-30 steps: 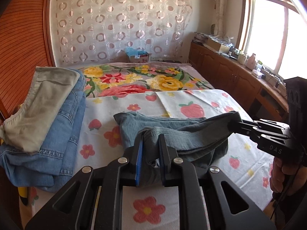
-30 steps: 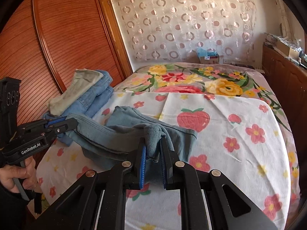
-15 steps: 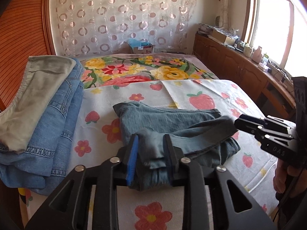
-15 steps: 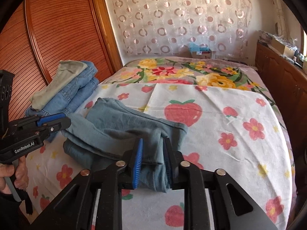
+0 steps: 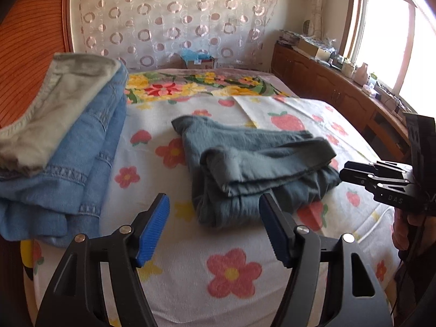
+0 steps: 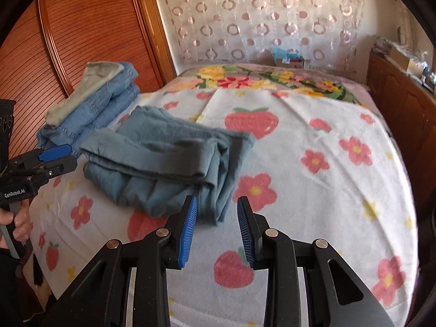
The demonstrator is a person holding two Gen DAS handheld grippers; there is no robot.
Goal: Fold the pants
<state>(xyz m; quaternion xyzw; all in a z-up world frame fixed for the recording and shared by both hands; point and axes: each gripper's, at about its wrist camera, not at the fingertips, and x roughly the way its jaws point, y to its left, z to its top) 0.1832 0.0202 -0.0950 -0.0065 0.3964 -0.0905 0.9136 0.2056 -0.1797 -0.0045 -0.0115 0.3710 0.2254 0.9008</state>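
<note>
The grey-blue pants [image 5: 245, 158] lie folded in a loose bundle on the flowered blanket [image 5: 231, 272], with the top layer doubled over towards me. My left gripper [image 5: 215, 218] hangs just before their near edge. Its jaws are opening, wide apart, and the blue pads [image 5: 152, 229] touch no cloth. In the right wrist view the pants [image 6: 163, 147] sit left of centre. My right gripper [image 6: 216, 218] is open, and the bundle's near corner lies loose just ahead of its tips. Each gripper also shows in the other view: the left gripper [image 6: 58, 158] and the right gripper [image 5: 346, 173].
A stack of folded blue jeans [image 5: 68, 141] topped by a grey garment [image 5: 54, 90] lies at the bed's left side, by a wooden slatted wardrobe door [image 6: 81, 41]. Wooden cabinets [image 5: 340, 92] run under the window on the right. A cardboard box [image 6: 288, 60] stands at the bed's head.
Both grippers sank towards the bed and opened, letting go of the fold of the pants they held. The pants now rest folded on the blanket.
</note>
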